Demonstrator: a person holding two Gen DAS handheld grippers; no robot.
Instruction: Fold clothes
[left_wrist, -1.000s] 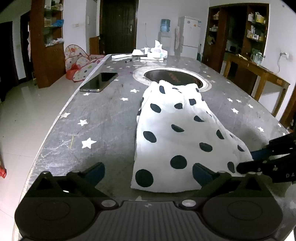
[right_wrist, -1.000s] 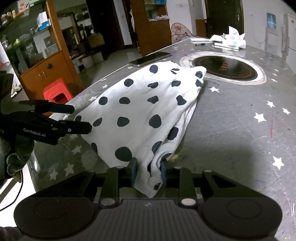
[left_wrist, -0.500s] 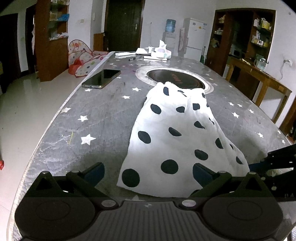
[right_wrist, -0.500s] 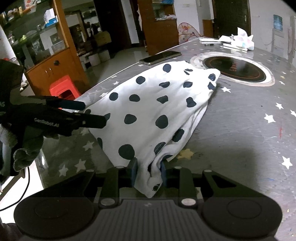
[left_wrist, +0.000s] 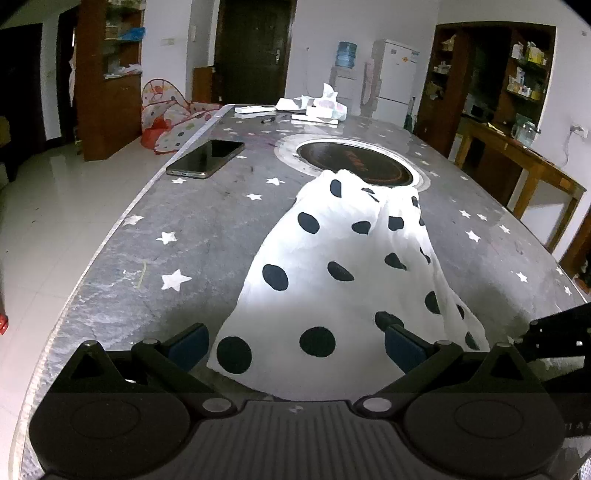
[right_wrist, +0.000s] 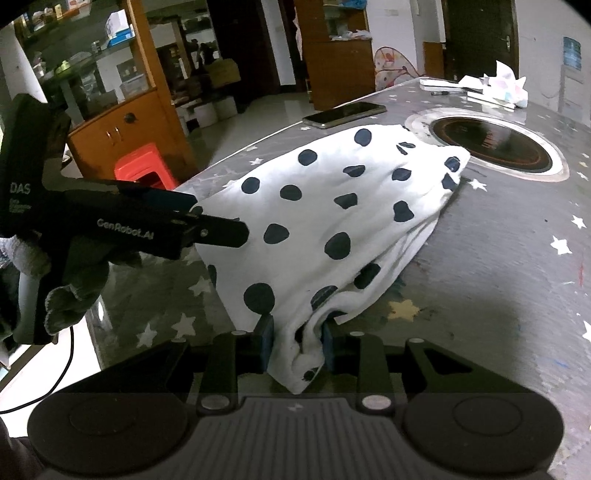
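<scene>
Left wrist view. My left fingers (left_wrist: 295, 341) stand wide apart; the pads press on nothing. The polka-dot garment (left_wrist: 343, 266) lies between and ahead of them on the table (left_wrist: 207, 229), its near hem just under the tips. Its long axis runs away from me, from this near edge up to the round inset hob (left_wrist: 354, 164), where the far end sits on the rim. The near-left corner is closest to my left pad (left_wrist: 190, 341); that corner is free. My right gripper (left_wrist: 554, 339) shows only as dark bars at the right edge, beside the near-right edge of the cloth.

Right wrist view. My right fingers (right_wrist: 297, 349) are closed narrowly on a bunched near corner of the garment; cloth fills the gap and both pads press on it. From this grip the fabric rises and fans out toward the hob. The left gripper, held in a gloved hand (right_wrist: 70, 284), reaches in from the left with its tips at the opposite near corner, nothing clamped.

Materials: thin, soft white woven cloth with black dots, limp, creasing in long folds, doubled along the right side. Table top is hard, grey, scuffed, printed with white stars. A phone (right_wrist: 345, 114) lies beyond the cloth, apart from it.

Judgement: the left corner wants pinching next, so both near corners travel together along the long axis.
</scene>
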